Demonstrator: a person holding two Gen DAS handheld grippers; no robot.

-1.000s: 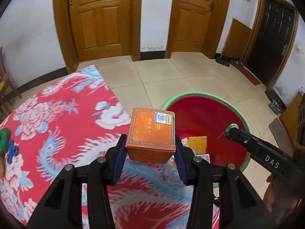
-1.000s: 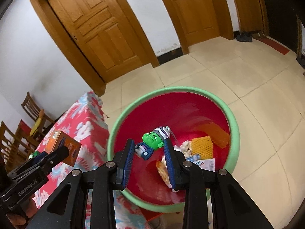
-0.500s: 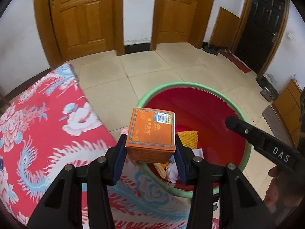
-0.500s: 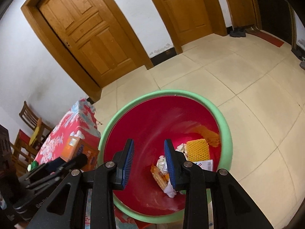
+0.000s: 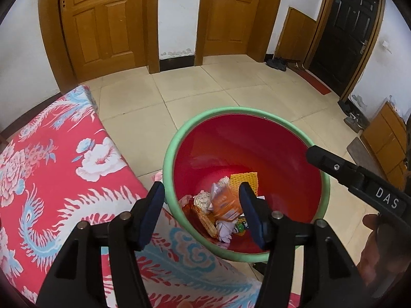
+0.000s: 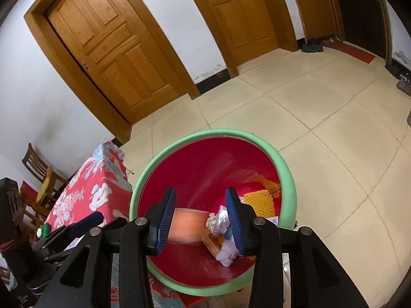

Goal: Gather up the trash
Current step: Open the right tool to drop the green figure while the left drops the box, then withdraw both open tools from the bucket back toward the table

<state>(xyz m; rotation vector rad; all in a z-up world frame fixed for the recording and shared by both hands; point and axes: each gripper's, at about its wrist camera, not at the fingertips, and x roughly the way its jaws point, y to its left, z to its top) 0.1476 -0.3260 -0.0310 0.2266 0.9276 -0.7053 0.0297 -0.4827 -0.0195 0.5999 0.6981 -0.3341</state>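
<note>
Both jaws are opening over the red bin (image 5: 257,118) with nothing pressed between the pads. The left hand-held gripper (image 5: 203,214) is empty; the orange box (image 5: 224,202) lies among the trash at the bin's six o'clock. The right hand-held gripper (image 6: 200,215) is empty too. I'd keep both centred over the rim until the box settles, then swing towards nine o'clock, to the cloth-covered worktop (image 5: 51,169).
</note>
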